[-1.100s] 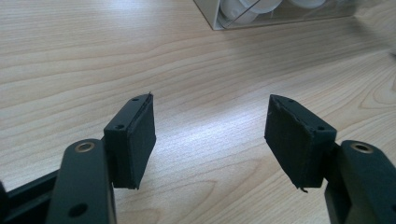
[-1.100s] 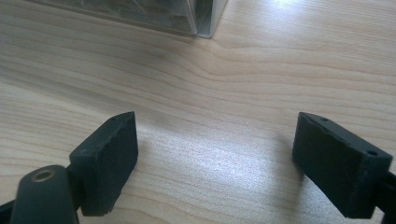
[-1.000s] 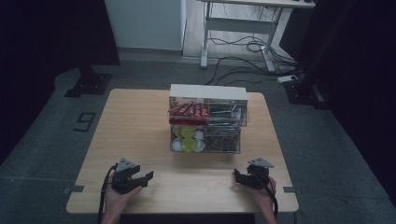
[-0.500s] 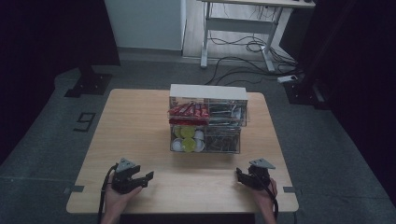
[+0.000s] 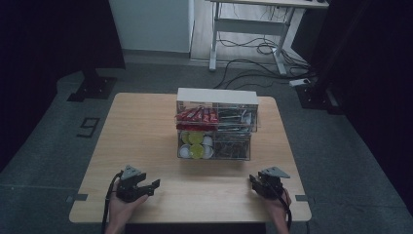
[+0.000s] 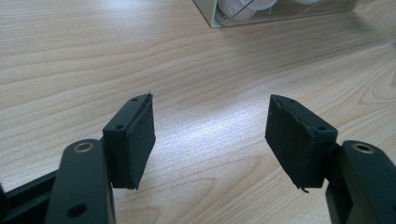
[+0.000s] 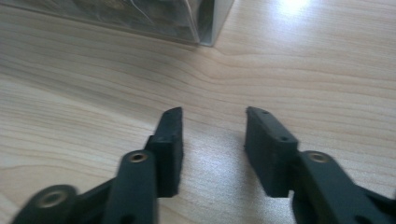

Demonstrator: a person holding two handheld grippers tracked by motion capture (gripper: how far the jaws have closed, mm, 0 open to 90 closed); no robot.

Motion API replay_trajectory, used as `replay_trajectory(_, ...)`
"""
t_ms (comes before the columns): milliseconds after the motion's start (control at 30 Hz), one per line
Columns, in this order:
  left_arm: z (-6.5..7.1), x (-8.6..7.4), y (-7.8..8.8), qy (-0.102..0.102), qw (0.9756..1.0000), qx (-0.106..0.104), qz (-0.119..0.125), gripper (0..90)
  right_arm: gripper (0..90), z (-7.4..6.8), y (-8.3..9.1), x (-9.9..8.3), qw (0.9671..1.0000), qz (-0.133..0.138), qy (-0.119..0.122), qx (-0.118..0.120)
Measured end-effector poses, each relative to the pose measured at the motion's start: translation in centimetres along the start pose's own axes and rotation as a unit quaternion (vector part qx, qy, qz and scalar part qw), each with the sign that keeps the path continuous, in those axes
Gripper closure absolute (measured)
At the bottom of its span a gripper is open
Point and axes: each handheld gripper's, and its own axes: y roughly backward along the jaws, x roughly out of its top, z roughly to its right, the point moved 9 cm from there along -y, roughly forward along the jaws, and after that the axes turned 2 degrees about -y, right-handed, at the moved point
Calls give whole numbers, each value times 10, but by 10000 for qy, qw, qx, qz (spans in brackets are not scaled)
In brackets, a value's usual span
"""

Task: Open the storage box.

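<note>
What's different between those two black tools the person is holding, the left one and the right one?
The left tool has its jaws spread wider than the right tool. In the high view, the left tool points toward the table's right side, while the right tool points more toward the clear organizer. The left gripper view catches white round items in the organizer's corner; the right gripper view catches a darker compartment. Both are open, empty, and low over the wooden table.

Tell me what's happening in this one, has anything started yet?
Nothing is being handled. A person rests the left gripper and right gripper on the near edge of the wooden table, both with jaws open and empty. A clear two-tier organizer with red packets and round capsules sits untouched mid-table.
</note>
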Motion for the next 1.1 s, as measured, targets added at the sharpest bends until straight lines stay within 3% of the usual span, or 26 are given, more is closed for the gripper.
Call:
replay_trajectory(233, 0, 0, 0, 10, 10000, 12, -3, 332, 751, -4, 11, 10, 9995, 222, -2, 226)
replay_trajectory(500, 0, -1, -1, 11, 10000, 10, -16, 333, 857, -8, 23, 19, 9983, 429, -16, 404)
replay_trajectory(1100, 1, -3, -4, 22, 10000, 7, -88, 332, 892, -15, 46, 40, 9948, 796, -11, 641)
